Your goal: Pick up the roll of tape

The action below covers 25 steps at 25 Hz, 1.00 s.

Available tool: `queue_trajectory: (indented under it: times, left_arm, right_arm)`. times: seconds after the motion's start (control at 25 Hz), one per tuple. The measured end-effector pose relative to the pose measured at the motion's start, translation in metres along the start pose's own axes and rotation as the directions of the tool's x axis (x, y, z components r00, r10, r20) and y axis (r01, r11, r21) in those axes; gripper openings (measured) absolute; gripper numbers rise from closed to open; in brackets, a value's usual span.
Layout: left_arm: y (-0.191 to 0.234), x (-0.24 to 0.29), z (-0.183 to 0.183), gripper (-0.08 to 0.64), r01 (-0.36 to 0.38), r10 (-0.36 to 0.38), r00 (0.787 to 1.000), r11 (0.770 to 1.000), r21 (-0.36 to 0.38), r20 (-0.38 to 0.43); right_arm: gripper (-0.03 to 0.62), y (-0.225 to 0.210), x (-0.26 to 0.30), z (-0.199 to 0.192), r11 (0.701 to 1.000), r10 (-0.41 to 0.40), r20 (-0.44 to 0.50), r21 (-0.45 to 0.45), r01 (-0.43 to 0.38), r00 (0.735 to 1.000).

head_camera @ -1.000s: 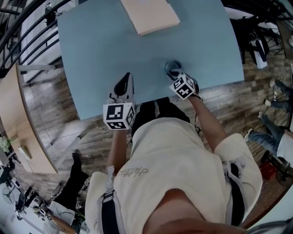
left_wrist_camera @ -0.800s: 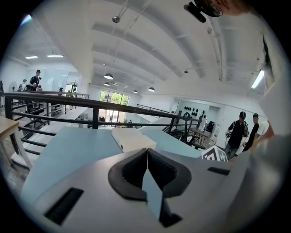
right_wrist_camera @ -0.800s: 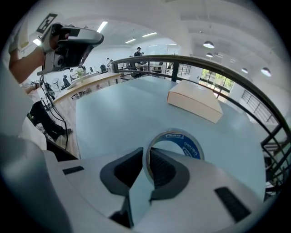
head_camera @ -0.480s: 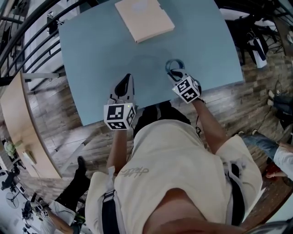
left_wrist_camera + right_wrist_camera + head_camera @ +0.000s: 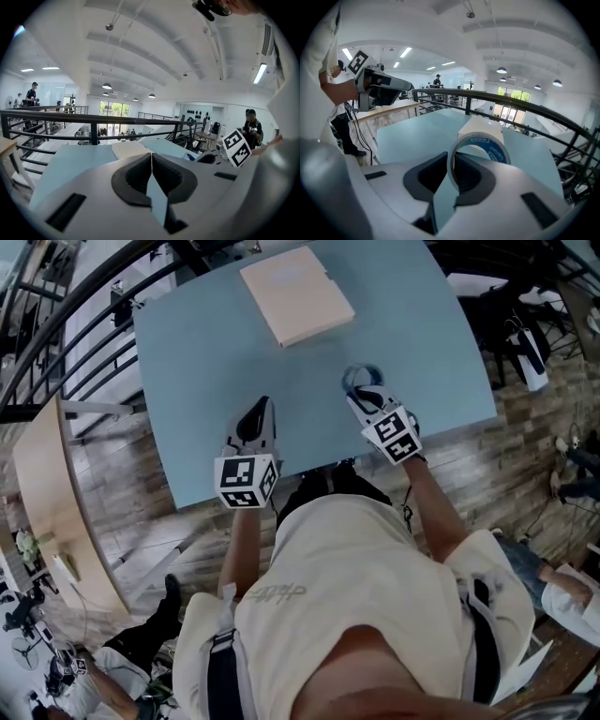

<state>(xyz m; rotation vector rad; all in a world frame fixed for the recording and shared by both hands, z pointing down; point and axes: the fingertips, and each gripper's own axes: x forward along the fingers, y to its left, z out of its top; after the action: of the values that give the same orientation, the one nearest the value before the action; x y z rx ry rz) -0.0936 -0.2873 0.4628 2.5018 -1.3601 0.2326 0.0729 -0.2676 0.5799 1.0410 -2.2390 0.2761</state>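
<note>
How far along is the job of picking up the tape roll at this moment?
Done: the right tongs are shut on the roll of tape, gripping its rim. In hand: the roll seems to be held above the blue table, not resting on it. Left: little, perhaps only raising it higher. The left tongs are shut and empty, and the flat tan box lies apart, farther back on the table.

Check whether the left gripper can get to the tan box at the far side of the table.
Probably yes. Only bare table lies between the left gripper, shut and empty, and the tan box; the right gripper, holding the roll of tape, is off to the side.
</note>
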Motion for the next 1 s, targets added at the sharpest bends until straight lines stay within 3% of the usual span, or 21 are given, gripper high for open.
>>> queue_trajectory:
  times: [0.76,1.0]
  left_arm:
    - [-0.009,0.006,0.048,0.021,0.006,-0.013,0.996,0.996,0.085,0.083]
    - [-0.016,0.008,0.064,0.021,0.008,-0.020,0.994,0.994,0.107,0.112]
  right_arm:
    - [0.054,-0.039,-0.058,0.071,0.996,-0.078,0.226,-0.014,0.084,0.971]
    - [0.054,-0.049,-0.075,0.082,0.995,-0.095,0.261,-0.006,0.100,0.961]
